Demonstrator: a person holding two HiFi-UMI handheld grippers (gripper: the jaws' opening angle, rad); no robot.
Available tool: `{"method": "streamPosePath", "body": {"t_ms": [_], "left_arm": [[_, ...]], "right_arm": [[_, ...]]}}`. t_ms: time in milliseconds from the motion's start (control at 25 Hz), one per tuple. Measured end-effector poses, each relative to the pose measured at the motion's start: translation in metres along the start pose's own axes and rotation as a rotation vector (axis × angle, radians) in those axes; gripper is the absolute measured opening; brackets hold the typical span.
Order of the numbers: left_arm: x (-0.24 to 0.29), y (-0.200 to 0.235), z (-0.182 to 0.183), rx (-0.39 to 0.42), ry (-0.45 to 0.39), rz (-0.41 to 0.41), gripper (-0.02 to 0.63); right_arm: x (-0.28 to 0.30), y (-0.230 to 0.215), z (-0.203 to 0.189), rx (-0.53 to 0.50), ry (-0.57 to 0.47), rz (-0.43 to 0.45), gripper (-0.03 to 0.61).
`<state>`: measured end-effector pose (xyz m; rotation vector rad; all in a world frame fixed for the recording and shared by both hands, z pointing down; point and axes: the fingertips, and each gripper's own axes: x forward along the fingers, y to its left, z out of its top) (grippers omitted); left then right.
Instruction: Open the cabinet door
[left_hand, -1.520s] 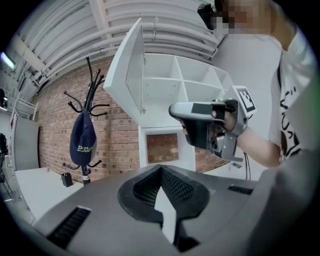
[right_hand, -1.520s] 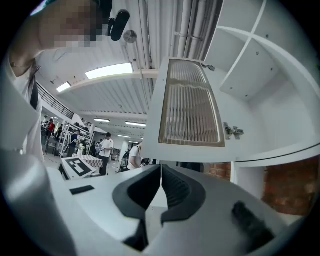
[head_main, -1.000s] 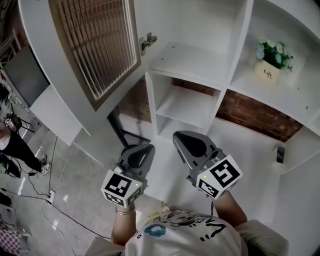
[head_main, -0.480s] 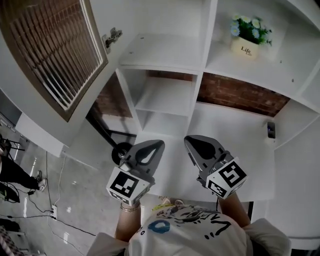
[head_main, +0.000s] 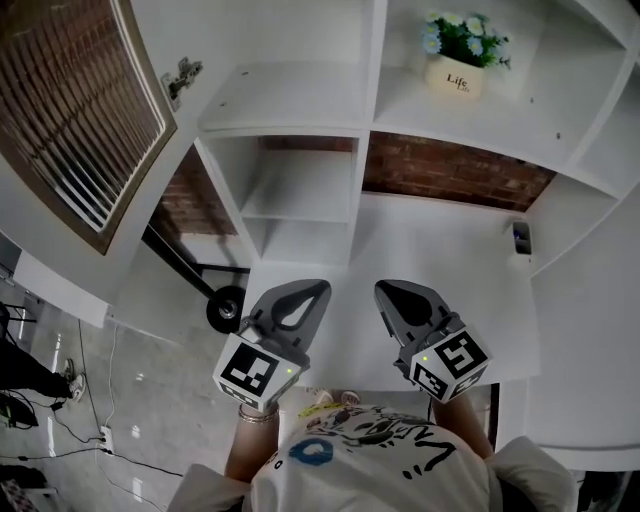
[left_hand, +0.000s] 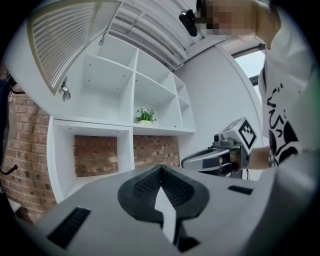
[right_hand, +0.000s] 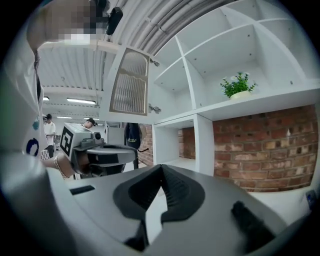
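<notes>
"What's the far wall like from where you stand?"

"White shelving (head_main: 366, 110) against red brick (head_main: 440, 172), with a white counter (head_main: 450, 255) running below it. (There's a potted plant (head_main: 462, 50) in an upper cubby on the right.)"

"And the cabinet door?"

"The slatted cabinet door (head_main: 70, 110) is swung wide open, up at the left end of the shelving. Its hinge (head_main: 181, 75) shows beside the open compartment."

"The grippers?"

"Side by side near the counter's front edge, pointing toward the shelves, well apart from the door. The left gripper (head_main: 320, 290) has its fingers together with nothing between them. The right gripper (head_main: 386, 291) is the same, closed and empty."

"Anything else?"

"A small dark gadget (head_main: 520, 238) on the counter at the far right. I can't tell what it is."
</notes>
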<state>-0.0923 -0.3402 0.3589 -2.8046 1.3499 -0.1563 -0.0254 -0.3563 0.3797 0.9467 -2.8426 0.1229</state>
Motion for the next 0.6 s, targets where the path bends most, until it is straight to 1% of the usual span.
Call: {"method": "streamPosePath", "body": {"t_ms": [120,400,600], "left_arm": [[0.004,-0.006,-0.004,0.000,0.021,-0.019,0.014],[0.016,-0.021,-0.011,-0.010,0.042,-0.067,0.014],[0.018,-0.022,-0.011,-0.006,0.048,-0.087,0.014]], "right_arm": [[-0.008,-0.001,-0.006,0.027,0.001,-0.019,0.026],[-0.024,-0.006,-0.009,0.031,0.003,-0.054,0.026],[-0.022,-0.007,-0.008,0.030,-0.004,-0.054,0.026]]}}
